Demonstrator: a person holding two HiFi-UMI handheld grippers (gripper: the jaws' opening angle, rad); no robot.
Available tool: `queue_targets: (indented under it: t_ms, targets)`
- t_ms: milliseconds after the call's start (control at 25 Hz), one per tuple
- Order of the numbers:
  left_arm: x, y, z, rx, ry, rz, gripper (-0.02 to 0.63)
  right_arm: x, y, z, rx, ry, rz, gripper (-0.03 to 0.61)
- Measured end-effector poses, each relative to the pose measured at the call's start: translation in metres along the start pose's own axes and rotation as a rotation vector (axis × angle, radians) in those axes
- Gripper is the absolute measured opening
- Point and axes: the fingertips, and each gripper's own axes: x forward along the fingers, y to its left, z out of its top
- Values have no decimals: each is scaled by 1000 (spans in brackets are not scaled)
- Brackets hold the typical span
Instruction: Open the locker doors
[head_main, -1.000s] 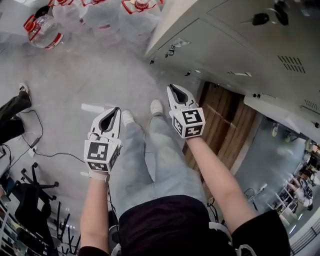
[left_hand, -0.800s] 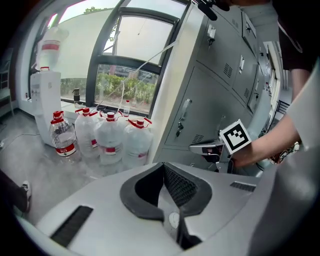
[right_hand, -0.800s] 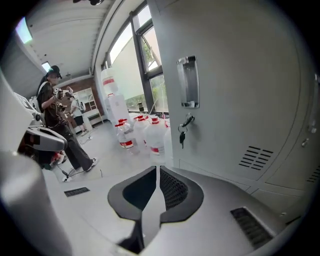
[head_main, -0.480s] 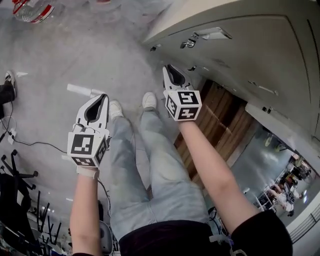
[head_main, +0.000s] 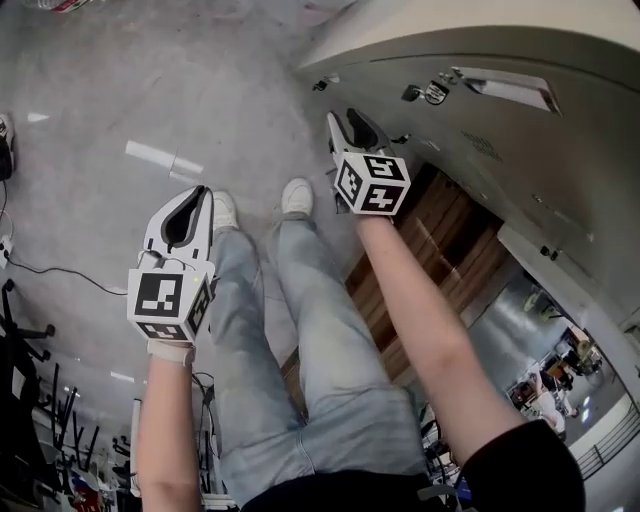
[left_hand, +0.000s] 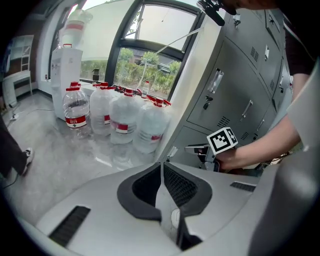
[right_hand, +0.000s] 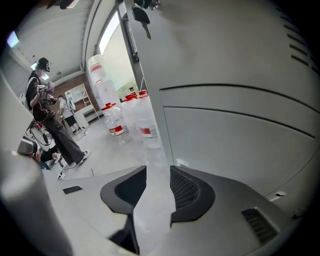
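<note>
Grey lockers fill the right of the head view, with a small latch and a label plate on one door. My right gripper is close to the lower locker doors, short of the latch. Its jaws are opening and nothing is between them. In the right gripper view a shut grey door lies just ahead, and a key hangs from a lock above. My left gripper hangs over the floor, away from the lockers, jaws shut and empty.
Several water bottles with red caps stand on the floor by a window and a water dispenser. A brown wooden surface lies at the lockers' foot. The holder's legs and shoes are below. A person stands far left.
My right gripper has moved forward, closer to the lower locker doors, and its jaws have parted. The left gripper has stayed at about the same height, still shut. The view has tilted further down.
</note>
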Motion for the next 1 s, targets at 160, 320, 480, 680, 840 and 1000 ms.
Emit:
queue_targets:
  t_ms: [160,320,480,680,840,1000]
  targets:
    - [13,11,-21,-21,23,19,18,35,-4,-12,-39,20,11,190]
    - [19,26,-35,-47,19,27,18,63,-9,-23,-45,39,-2,212]
    - [29,43,-53,-56,27,32,18,88,-17,-33,-28,43,-29,245]
    - [41,63,-68,-56,34,43,18,115,-34,-46,39,34,-77,261]
    - [48,70,-77,-42,38,27,18,131,-44,-48,89,-5,-100,273]
    - [54,80,-85,-35,49,33,18,143,-48,-42,114,-49,-126,279]
